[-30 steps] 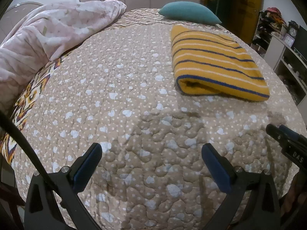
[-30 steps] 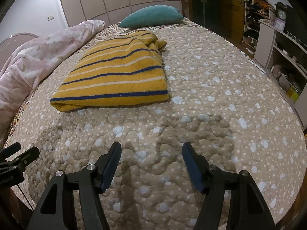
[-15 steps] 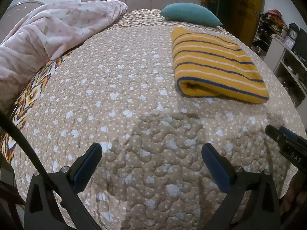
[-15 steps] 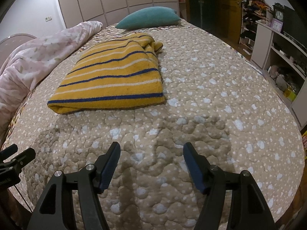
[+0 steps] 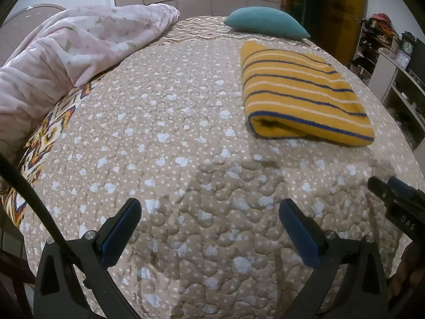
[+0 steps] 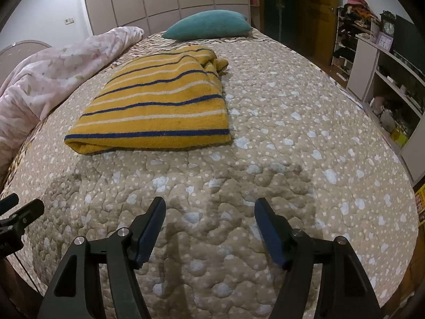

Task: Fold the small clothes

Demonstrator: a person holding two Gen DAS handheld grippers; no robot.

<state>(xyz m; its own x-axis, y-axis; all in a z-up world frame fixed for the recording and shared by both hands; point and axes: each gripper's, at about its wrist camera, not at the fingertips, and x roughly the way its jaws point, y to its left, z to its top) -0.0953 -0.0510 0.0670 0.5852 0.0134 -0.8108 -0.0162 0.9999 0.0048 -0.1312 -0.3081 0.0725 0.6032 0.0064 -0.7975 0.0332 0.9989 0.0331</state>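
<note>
A yellow garment with blue and white stripes [image 5: 305,95] [image 6: 159,106] lies folded flat on the beige spotted bedspread [image 5: 172,133] [image 6: 292,146]. My left gripper [image 5: 209,207] hovers open over the bedspread's near part, well short of the garment, which lies ahead to its right. My right gripper [image 6: 209,204] is open too, nothing between its fingers, with the garment ahead to its left. Each gripper's tip shows at the other view's edge: the right gripper [image 5: 393,188] and the left gripper [image 6: 16,210].
A pink blanket [image 5: 66,53] [image 6: 53,69] is bunched along the bed's left side. A teal pillow [image 5: 265,24] [image 6: 207,25] lies at the head. White shelves with clutter [image 6: 385,79] stand to the right of the bed.
Both grippers stay over the near bedspread. The views tilted down slightly, so the garment sits a bit lower in the frames. The garment itself has not moved.
</note>
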